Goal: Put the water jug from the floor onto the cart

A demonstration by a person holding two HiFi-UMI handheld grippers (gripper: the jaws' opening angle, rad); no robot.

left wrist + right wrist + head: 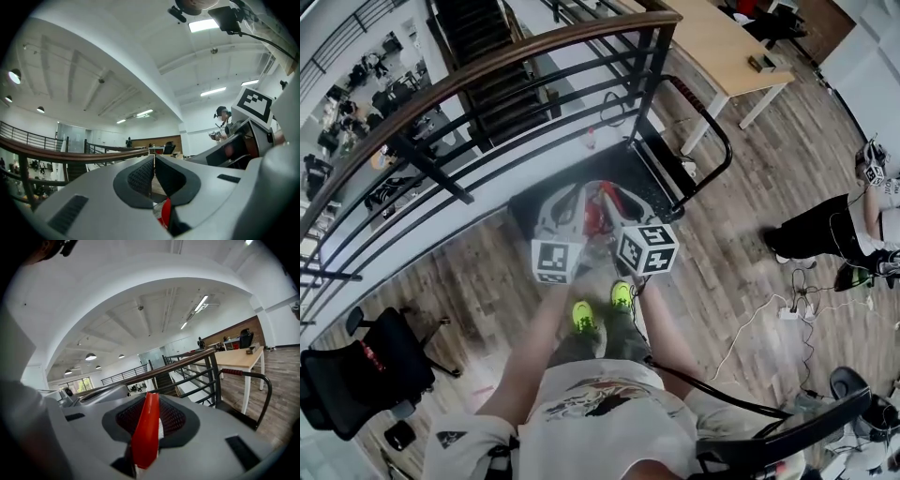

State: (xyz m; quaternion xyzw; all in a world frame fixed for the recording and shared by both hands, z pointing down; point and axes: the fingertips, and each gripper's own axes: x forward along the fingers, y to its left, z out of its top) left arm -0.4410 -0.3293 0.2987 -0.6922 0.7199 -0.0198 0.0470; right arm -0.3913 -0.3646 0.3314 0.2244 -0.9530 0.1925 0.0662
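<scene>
1. A black chair [366, 370] stands on the wood floor [487, 272] at the far left, near a dark railing [487, 70].
2. The left tool [154, 161] has its tips pressed together. A bit of red shows low in the gap behind them.
3. Each tool carries a cube [555, 261] with black-and-white square marks.
4. The water jug [596, 216] is between the two tools, just in front of the cart. I cannot tell if it rests on anything.
5. The right tool [152, 401] is closed tight on the jug's red handle [146, 437].
6. The cart [628, 164] has a black deck and a bent black bar.
7. A wooden table [722, 47] stands behind it, and a person [825, 230] is at the far right.
</scene>
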